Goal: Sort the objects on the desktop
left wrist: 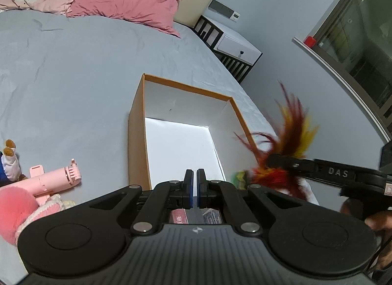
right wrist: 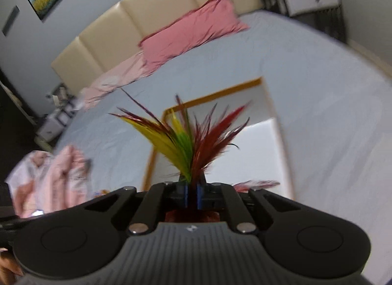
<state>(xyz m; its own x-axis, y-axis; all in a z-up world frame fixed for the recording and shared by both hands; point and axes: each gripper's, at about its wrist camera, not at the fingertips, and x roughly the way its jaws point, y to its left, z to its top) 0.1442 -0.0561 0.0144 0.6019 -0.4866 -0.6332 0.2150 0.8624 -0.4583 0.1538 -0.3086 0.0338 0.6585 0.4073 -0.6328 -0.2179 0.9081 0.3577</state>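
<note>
feather toy (right wrist: pixel 191 142): red, yellow, green plumes, fanned, blurred | pinched in right gripper (right wrist: pixel 192 194), beside open box (left wrist: pixel 147 103) rim | left gripper (left wrist: pixel 195 182): closed, empty, over box

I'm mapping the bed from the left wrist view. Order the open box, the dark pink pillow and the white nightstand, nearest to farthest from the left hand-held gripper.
1. Open box, just ahead of the left hand-held gripper.
2. Dark pink pillow, up by the headboard.
3. White nightstand, beyond the bed's far right corner.
</note>
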